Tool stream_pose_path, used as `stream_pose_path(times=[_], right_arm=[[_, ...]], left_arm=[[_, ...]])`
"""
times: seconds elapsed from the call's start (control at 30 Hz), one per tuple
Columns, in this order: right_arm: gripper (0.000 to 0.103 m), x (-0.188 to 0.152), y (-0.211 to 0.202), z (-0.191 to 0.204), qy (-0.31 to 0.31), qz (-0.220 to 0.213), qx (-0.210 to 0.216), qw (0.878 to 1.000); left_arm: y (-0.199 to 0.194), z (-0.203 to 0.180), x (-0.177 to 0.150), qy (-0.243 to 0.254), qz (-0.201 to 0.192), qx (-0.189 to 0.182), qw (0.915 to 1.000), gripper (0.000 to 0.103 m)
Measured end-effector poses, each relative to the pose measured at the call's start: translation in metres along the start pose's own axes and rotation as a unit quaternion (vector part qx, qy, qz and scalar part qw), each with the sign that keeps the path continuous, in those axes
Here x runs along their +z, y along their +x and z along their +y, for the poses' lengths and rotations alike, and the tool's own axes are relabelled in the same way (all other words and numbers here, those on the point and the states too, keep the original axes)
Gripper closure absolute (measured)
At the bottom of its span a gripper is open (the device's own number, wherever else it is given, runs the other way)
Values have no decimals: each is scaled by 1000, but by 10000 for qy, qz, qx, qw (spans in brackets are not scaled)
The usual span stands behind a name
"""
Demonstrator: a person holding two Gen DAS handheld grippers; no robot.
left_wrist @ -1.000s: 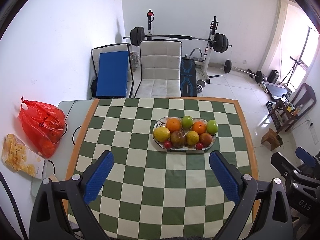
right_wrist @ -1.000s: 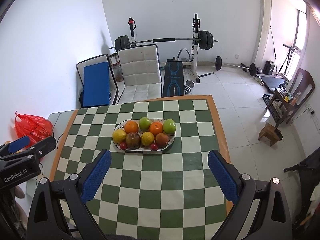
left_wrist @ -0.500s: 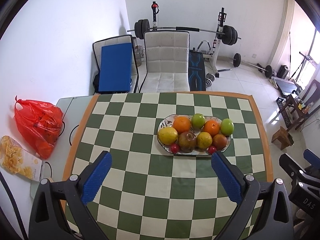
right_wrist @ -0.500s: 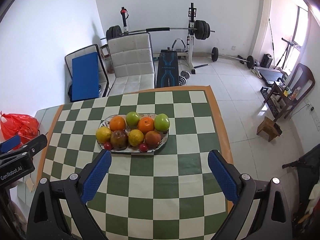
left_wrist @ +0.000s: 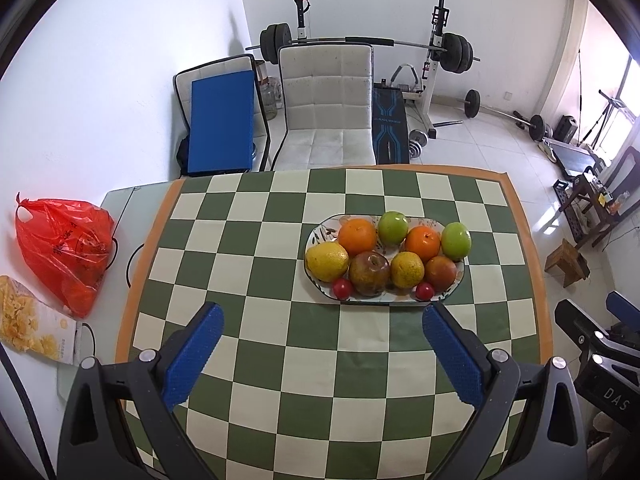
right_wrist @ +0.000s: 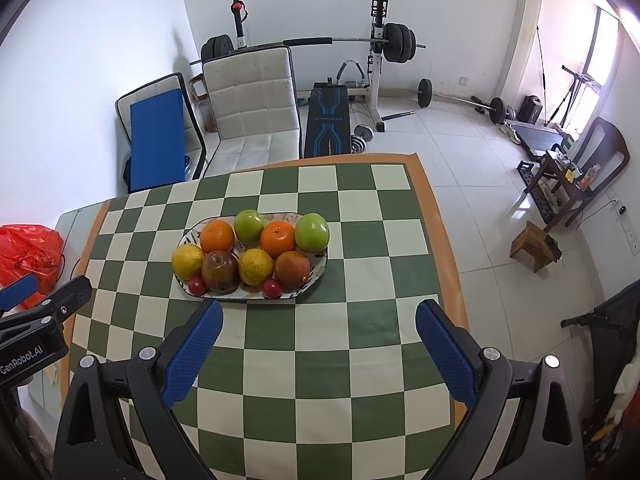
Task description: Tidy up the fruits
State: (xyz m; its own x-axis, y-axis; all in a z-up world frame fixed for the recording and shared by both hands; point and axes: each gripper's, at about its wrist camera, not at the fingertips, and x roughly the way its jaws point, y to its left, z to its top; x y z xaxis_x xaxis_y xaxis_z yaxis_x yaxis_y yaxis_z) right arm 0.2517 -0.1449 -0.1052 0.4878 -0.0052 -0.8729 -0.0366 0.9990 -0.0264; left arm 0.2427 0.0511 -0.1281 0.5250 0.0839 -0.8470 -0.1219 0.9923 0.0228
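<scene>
Checkered desk (left_wrist: 280, 344) in home gym holds oval plate (left_wrist: 316, 236) of sorted fruit rows right of centre, left claw (left_wrist: 322, 332) and right claw (right_wrist: 318, 326) both wide, empty, likely poised above to pick.

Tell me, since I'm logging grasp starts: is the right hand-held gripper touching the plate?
Apart. In the right wrist view the right hand-held gripper is open, with checkered cloth visible between its fingertips and the plate.

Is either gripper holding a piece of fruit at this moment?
No: the left gripper and right gripper both hover with jaws wide apart and empty, while all the fruit sits on the plate.
</scene>
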Motion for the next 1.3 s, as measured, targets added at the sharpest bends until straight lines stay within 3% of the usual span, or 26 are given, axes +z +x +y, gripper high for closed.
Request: stream_pose_path(times=[1.3], right_arm=[[4, 3, -23, 4, -135, -162, 134, 9997]], left_arm=[[-14, -6, -4, 41, -93, -25, 9999, 1]])
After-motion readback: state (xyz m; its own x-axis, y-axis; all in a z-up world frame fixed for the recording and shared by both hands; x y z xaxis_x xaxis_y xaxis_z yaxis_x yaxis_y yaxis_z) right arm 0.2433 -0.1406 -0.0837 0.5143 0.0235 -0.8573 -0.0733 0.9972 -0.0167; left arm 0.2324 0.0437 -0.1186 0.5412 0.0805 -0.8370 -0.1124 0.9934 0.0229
